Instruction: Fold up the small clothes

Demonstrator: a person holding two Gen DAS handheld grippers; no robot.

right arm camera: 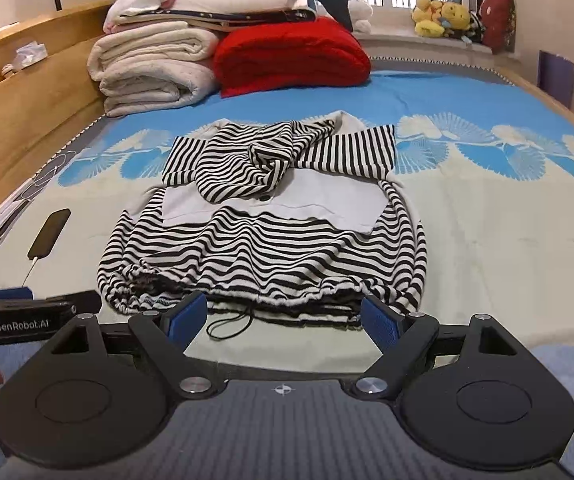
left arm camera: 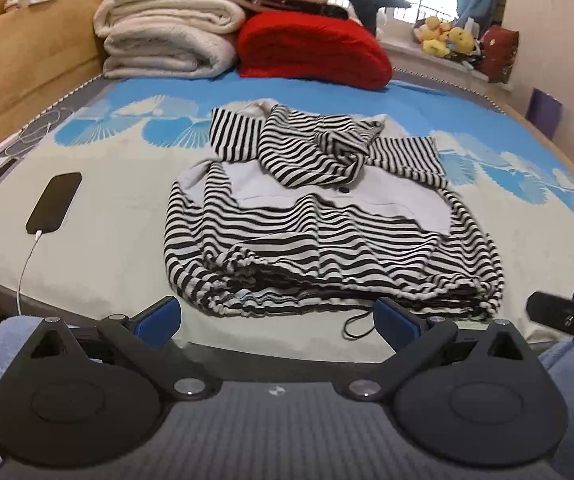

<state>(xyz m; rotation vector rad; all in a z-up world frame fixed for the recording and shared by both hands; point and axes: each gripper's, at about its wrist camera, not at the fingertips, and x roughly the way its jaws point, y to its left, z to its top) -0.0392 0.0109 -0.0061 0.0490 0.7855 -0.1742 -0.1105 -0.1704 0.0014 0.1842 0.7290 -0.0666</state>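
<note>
1. Covering the whole bed (right arm camera: 467, 208), a cream and blue sheet with fan prints carries everything in view.
2. Stacked at the far edge, pale folded blankets (right arm camera: 151, 68) sit beside a red blanket (right arm camera: 291, 56), touching it.
3. Lying near the middle of the bed toward the near edge, a black-and-white striped top (right arm camera: 263, 232) is partly folded, sleeves crossed over its grey chest panel, its drawstring (right arm camera: 231, 324) trailing off the hem.
4. Hovering at the near edge, the left gripper (left arm camera: 277, 318) and right gripper (right arm camera: 285, 314) both stand wide, nothing between their blue pads.
5. Resting near the left edge, a dark phone (left arm camera: 54, 202) has a white cable plugged in.
</note>
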